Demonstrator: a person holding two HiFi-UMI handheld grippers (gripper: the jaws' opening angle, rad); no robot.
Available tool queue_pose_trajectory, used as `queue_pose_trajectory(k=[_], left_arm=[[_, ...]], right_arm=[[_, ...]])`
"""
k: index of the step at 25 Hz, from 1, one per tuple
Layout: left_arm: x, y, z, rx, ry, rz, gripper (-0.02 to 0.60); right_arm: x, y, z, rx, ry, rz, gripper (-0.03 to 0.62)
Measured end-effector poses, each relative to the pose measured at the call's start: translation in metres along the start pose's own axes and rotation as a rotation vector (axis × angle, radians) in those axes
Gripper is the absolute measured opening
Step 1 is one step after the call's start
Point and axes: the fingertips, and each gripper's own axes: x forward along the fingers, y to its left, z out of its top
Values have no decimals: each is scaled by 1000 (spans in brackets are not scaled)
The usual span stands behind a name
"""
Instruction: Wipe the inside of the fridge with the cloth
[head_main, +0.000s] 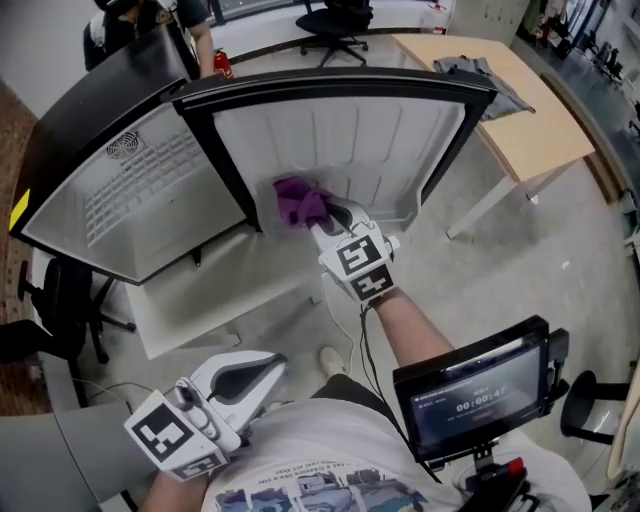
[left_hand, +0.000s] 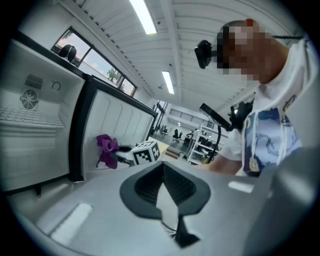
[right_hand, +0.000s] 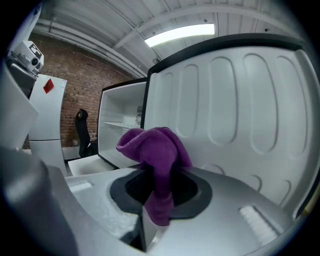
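- The purple cloth (head_main: 300, 200) is clamped in the right gripper (head_main: 325, 215), with a bunched wad left sticking out past the jaw tips, judged so that fabric rather than plastic meets the surface.
- In the right gripper view the jaws of the right gripper (right_hand: 160, 195) are seen pinched on the cloth's (right_hand: 155, 150) hanging tail; nothing else is between them.
- The cloth is pressed at, or just off, the ribbed inner door liner (head_main: 350, 140) of the fridge (head_main: 120, 190), low on the liner and near the black hinge post (head_main: 225, 170). Actual contact cannot be confirmed.
- The fridge door is swung wide open, so both liner and cabinet are exposed to the wipe.
- The cabinet side of the fridge, with its wire shelf (head_main: 130, 200) and fan vent (head_main: 123, 147), is not being touched; it is judged as not yet being worked at this moment.
- The left gripper (head_main: 270, 368) is held well back from the fridge, close to the person's torso. Its jaws are seen together with nothing between them in the left gripper view (left_hand: 162, 187).
- It is judged to be parked out of the wiping path, since no bracing of the door is needed.
- A timer screen (head_main: 475, 385) is mounted in front of the person, on the near side away from the fridge, not part of the task.
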Motion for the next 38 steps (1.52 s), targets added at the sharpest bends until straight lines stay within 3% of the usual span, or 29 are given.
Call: queue_pose_trajectory(k=[9, 17, 27, 32, 38], left_arm=[[-23, 18, -2, -23, -15, 84, 8], [-14, 20, -1, -20, -4, 72, 8], [8, 17, -2, -13, 16, 22, 8], [23, 7, 3, -35, 20, -23, 8], [35, 3, 0, -4, 30, -61, 8]], right_arm=[[41, 21, -20, -54, 58, 57, 74], [43, 2, -45, -127, 125, 30, 74], [13, -39, -65, -145, 147, -62, 74], [-15, -69, -77, -139, 172, -157, 74], [-46, -93, -79, -194, 199, -272, 74]])
